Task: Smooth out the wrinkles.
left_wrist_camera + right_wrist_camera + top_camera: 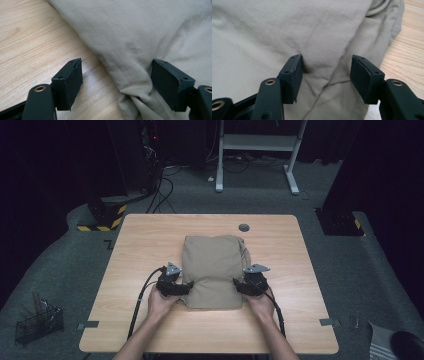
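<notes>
High view, folded tan cloth [212, 270] in the middle of the wooden counter [140, 240], left gripper [186, 287] and right gripper [239, 285] at its near edges, both released, cloth between them.

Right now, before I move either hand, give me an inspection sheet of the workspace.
Surface: wooden table, a round grey grommet near its far edge.
Job's things: folded tan cloth, lying flat at the middle.
Clutter: nothing seen.
Grippers: left gripper open at the cloth's left edge; right gripper open over its right edge, fabric between both sets of fingers.
Cables: black cable trails from the left gripper.
Surroundings: wire basket on grey carpet, white desk frame beyond.
</notes>
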Demonstrator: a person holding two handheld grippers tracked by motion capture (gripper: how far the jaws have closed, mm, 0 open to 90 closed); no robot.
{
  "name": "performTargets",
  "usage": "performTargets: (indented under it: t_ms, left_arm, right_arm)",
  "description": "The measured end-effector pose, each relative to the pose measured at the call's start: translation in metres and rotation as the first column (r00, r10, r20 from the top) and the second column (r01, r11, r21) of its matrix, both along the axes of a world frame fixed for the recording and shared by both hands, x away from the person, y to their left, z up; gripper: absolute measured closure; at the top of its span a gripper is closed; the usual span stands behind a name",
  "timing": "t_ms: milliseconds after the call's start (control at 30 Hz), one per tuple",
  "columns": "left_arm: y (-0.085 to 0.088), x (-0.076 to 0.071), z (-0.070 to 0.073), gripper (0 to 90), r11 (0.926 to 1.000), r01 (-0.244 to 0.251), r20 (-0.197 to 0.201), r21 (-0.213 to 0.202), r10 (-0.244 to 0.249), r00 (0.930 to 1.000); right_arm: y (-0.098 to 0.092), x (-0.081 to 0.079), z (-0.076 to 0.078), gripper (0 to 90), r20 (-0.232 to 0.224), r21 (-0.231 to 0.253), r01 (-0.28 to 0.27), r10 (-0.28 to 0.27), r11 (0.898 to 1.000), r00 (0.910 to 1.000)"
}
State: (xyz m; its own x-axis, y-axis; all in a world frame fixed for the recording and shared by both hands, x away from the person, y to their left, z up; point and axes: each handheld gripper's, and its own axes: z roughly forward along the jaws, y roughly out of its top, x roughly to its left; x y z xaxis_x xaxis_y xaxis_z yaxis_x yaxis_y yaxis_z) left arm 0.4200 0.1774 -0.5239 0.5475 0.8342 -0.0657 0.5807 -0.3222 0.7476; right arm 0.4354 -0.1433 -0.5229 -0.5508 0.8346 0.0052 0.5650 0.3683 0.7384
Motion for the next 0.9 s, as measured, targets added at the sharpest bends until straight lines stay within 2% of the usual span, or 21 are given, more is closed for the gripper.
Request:
performTargets:
  t_ms: [100, 167, 267, 533, 700, 900]
  left_arm:
    - [0.002, -0.007, 0.005, 29.3, 1.0, 0.008, 0.016, 0.004, -0.008, 0.9998]
    - [0.004, -0.012, 0.006, 29.0, 0.9994, 0.019, 0.027, 0.027, -0.02, 0.9994]
    - [0.009, -0.02, 0.007, 28.0, 0.9995, 0.019, 0.021, 0.026, -0.02, 0.9996]
    - [0.033, -0.034, 0.01, 27.5, 0.9996, -0.008, 0.014, -0.029, 0.008, 0.9999]
    - [0.05, -0.04, 0.011, 27.4, 0.9964, -0.042, 0.006, -0.074, 0.043, 0.9991]
    - [0.065, -0.046, 0.01, 27.1, 0.9915, -0.06, 0.001, -0.115, 0.06, 0.9982]
  right_arm:
    - [-0.006, -0.007, 0.002, 44.8, -0.004, 0.017, 0.011, -0.011, 1.0, 0.9999]
    - [-0.011, -0.011, 0.004, 44.6, 0.001, 0.025, 0.015, -0.015, 1.0, 0.9999]
    - [-0.019, -0.017, 0.006, 44.2, 0.003, 0.03, 0.023, -0.023, 0.999, 0.9997]
    - [-0.05, -0.027, 0.006, 43.7, 0.007, 0.054, 0.075, -0.076, 0.996, 0.9971]
    - [-0.065, -0.032, 0.004, 42.9, 0.004, 0.05, 0.113, -0.113, 0.992, 0.9936]
    - [-0.08, -0.036, 0.001, 42.0, -0.005, 0.041, 0.159, -0.159, 0.986, 0.9873]
